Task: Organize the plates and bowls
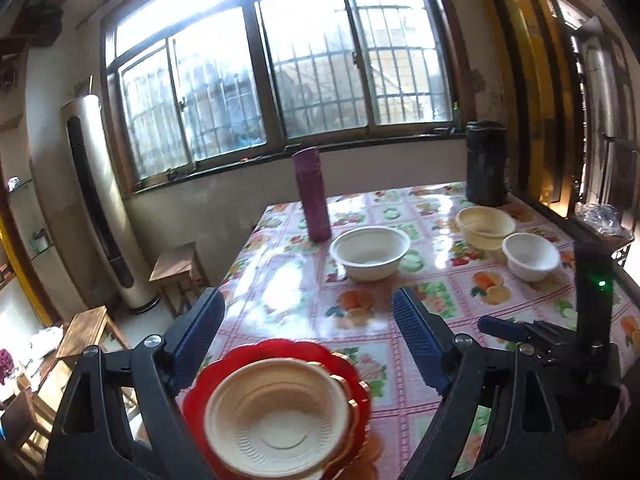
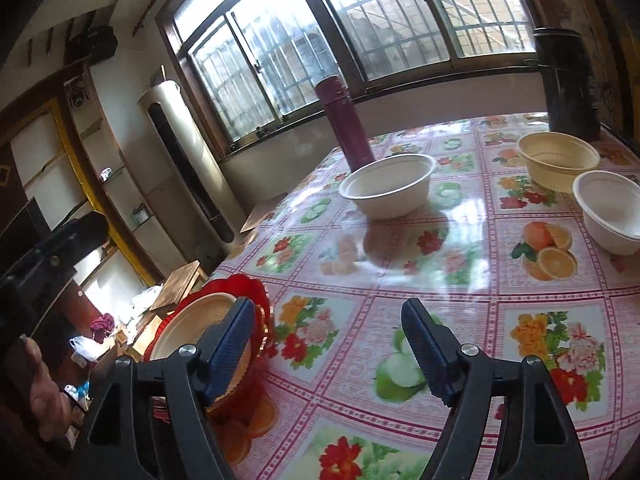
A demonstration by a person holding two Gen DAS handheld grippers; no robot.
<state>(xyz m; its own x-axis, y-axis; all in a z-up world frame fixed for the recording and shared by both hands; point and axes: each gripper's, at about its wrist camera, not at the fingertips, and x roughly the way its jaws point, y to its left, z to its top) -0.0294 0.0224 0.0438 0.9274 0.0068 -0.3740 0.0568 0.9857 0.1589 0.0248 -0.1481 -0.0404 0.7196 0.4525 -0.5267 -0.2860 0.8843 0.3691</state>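
Both tools, left (image 1: 308, 344) and right (image 2: 328, 344), are spread wide and empty; the stacked plates (image 1: 276, 420) at six o'clock could be knocked off the table (image 1: 360, 320).

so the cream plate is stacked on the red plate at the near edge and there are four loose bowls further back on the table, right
Not quite: there are three loose bowls, not four. The left wrist view shows a large white bowl, a cream bowl and a small white bowl further back on the table. The rest holds: the cream plate does sit stacked on the red plate at the near edge.
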